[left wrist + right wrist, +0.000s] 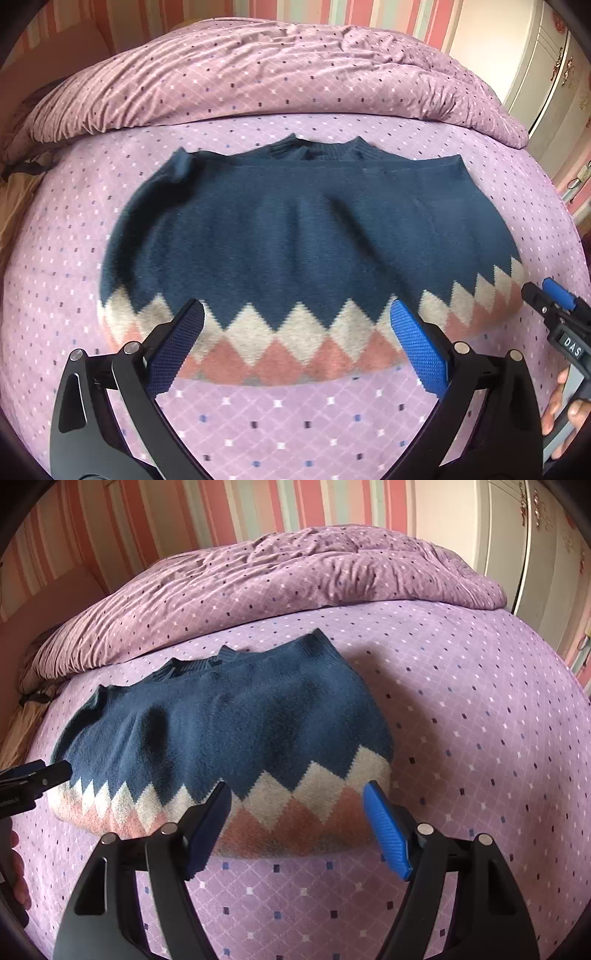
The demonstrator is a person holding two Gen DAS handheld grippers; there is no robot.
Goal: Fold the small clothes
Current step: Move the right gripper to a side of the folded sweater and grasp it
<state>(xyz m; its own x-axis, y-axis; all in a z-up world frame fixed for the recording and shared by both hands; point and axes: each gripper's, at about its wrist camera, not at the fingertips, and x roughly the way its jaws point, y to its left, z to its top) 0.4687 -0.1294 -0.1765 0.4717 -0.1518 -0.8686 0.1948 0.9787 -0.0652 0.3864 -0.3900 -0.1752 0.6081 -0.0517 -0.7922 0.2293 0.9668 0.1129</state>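
A small dark blue sweater [295, 229] with a white and pink diamond band at its hem lies flat on the purple bed sheet [295, 413], sleeves tucked in, collar at the far side. My left gripper [297, 306] hovers over the hem's middle, open, with nothing between its blue pads [417, 343]. The right gripper [539, 293] shows at the right edge, by the hem's right corner. In the right wrist view the sweater [229, 723] lies left of centre. My right gripper [297, 790] is open over the hem's right part. The left gripper [55, 770] shows at the left edge.
A crumpled purple duvet [258, 74] is heaped along the far side of the bed. Behind it is a striped wall [258, 509], and a white wardrobe [517, 554] stands at the right. The bed's left edge [14, 206] drops to brown bedding.
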